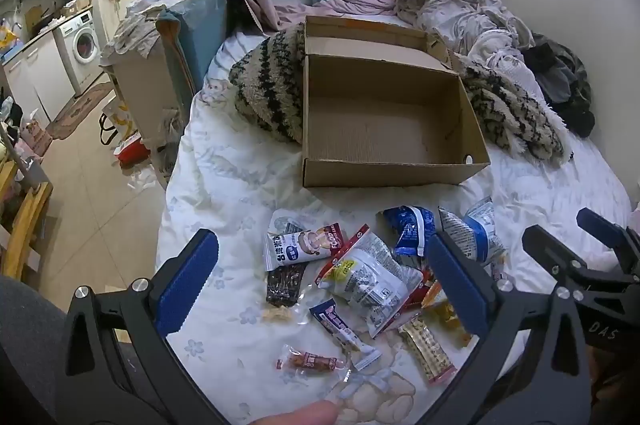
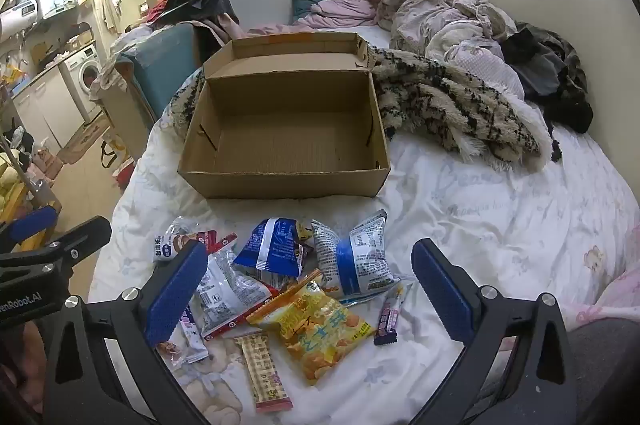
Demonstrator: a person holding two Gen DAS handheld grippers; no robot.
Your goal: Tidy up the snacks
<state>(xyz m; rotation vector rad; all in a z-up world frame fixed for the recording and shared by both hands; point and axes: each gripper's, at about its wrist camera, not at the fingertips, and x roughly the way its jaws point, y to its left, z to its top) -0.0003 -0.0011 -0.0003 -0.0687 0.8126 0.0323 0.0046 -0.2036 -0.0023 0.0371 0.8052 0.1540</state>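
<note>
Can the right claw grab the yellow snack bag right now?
Probably yes. The right claw is wide open and empty, pointing down over the yellow snack bag, which lies on top of the pile on the bed with nothing covering it. A tan bar wrapper lies close beside it.

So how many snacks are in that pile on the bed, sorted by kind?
Puffy bags: 5
Slim bars and sticks: 3
Flat see-through packs: 2
Total: 10 that I can tell apart; more may be hidden underneath.
</note>
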